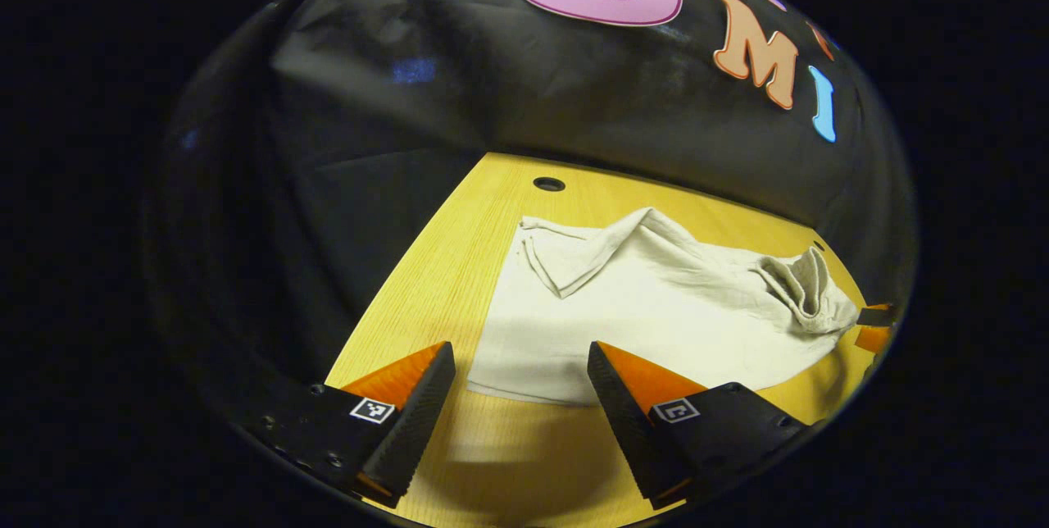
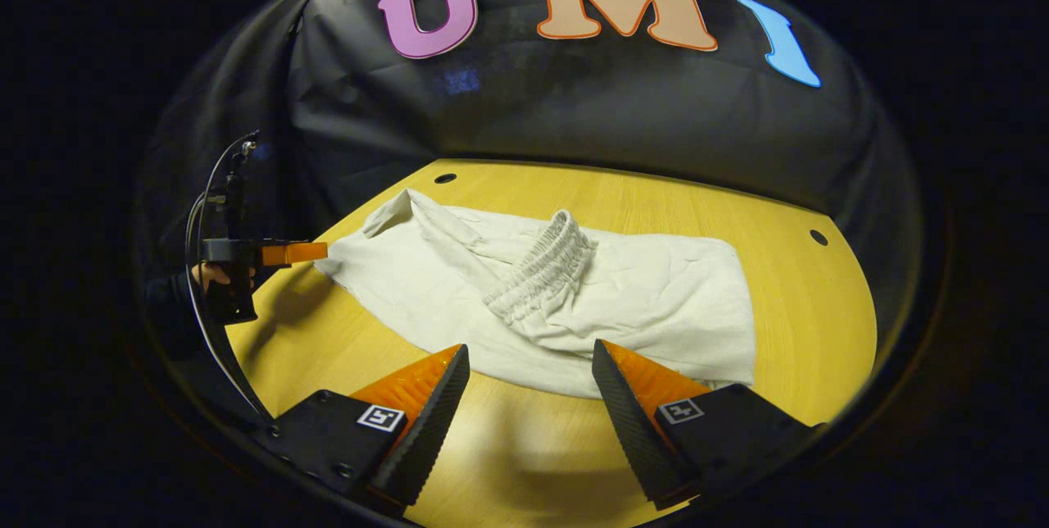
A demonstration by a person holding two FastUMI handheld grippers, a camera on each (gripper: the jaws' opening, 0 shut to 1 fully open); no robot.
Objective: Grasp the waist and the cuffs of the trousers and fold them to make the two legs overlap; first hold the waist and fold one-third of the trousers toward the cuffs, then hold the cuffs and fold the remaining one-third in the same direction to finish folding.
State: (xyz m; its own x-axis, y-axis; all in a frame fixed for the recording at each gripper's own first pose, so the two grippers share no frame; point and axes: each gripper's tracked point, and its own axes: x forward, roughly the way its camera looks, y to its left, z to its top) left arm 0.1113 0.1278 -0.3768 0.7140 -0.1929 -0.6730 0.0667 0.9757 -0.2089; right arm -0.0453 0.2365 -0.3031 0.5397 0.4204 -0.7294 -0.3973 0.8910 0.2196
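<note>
My left hand-held gripper [image 1: 521,384], nearest the lens in the left gripper view, stands with its two fingers spread wide and nothing between them, poised above the tabletop [image 1: 426,282] just short of the near edge of the trousers [image 1: 647,315]. In the right gripper view my right hand-held gripper [image 2: 531,384] stands the same way: two fingers parted, holding nothing, above bare wood just before the cloth.

One pair of pale trousers lies crumpled and spread across the yellow wooden tabletop. In the right gripper view its gathered elastic waist [image 2: 541,266] rises in a ridge near the middle of the cloth, tilted up off the surface, with flat fabric running off to both sides. In the left gripper view one bunched end lies at the far left of the cloth and another rumpled heap at the far right; I cannot tell which parts of the garment these are.

Two round holes show in the tabletop in the right gripper view, one [image 2: 445,178] at the far left edge and one [image 2: 818,237] at the right. At the left of that view my left hand-held gripper hovers just beside the trousers' end, a hand [image 2: 206,274] behind it, with a thin cable [image 2: 201,208] arching above.
</note>
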